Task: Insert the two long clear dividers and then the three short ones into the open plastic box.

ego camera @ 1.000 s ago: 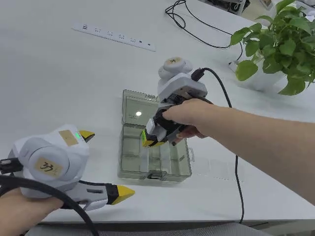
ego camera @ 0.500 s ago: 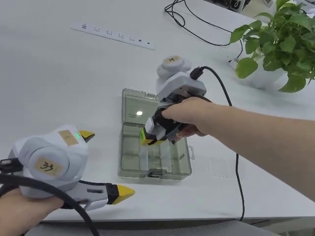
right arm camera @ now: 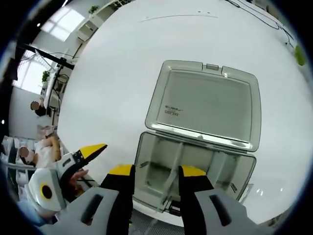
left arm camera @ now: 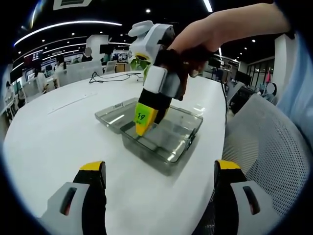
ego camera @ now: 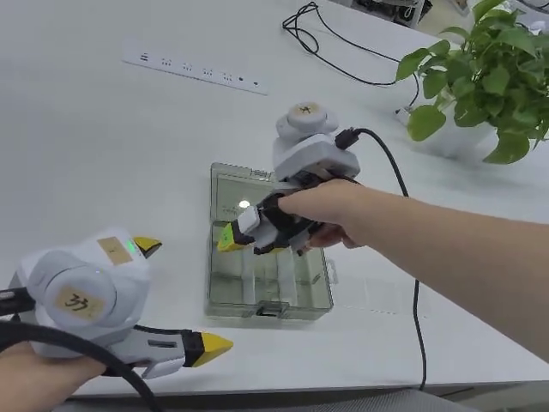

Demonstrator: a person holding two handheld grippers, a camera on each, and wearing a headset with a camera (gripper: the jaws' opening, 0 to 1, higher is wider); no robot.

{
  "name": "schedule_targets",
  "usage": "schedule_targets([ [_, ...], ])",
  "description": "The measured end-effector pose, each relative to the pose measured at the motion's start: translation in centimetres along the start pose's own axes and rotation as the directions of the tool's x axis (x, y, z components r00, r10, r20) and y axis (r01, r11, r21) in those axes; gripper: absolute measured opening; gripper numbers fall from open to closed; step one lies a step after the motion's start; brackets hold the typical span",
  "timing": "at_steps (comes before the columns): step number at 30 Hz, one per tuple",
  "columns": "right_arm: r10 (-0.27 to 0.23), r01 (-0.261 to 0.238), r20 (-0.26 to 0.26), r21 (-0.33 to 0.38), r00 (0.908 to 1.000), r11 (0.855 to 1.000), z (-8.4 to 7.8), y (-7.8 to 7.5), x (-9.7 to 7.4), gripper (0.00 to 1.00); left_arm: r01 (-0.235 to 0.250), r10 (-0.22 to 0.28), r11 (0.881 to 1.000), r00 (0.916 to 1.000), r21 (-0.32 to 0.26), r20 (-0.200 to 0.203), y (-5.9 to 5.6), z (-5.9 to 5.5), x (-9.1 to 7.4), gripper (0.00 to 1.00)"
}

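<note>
The open clear plastic box lies mid-table with its lid flat behind it. Clear dividers stand upright inside it. My right gripper hovers over the box's left half, tilted down to the left, its jaws a little apart with nothing seen between them. In the right gripper view the box lies just past that gripper. My left gripper is held wide open near the table's front edge, left of the box. The left gripper view has the box ahead of the left gripper, under the right gripper.
Faint clear pieces lie on the table right of the box. A white power strip lies at the back, and a potted plant stands back right. A black cable trails from the right gripper. The table edge runs close in front.
The right gripper has lifted out of the box and swung its tips to the left. The left gripper has sunk slightly toward the front edge.
</note>
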State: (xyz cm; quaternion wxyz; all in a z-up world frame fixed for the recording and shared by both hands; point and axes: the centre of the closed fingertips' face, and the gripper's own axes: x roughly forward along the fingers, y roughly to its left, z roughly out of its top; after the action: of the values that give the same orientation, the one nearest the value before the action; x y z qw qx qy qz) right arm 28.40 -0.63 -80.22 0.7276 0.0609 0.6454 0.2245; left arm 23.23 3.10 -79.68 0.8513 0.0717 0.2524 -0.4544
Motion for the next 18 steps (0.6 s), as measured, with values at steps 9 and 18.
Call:
schedule_targets([
  [9,0.051,-0.049,0.060,-0.031,0.9969,0.998,0.1,1.0,-0.3,0.63,-0.002,0.002,1.000,1.0000,0.005,-0.002,-0.2,0.3,-0.1,0.94],
  [18,0.100,-0.088,0.150,-0.086,0.9836,0.992,0.9,1.4,-0.8,0.93,-0.011,0.011,1.000,0.9999,0.005,-0.006,-0.1,0.7,-0.4,0.94],
])
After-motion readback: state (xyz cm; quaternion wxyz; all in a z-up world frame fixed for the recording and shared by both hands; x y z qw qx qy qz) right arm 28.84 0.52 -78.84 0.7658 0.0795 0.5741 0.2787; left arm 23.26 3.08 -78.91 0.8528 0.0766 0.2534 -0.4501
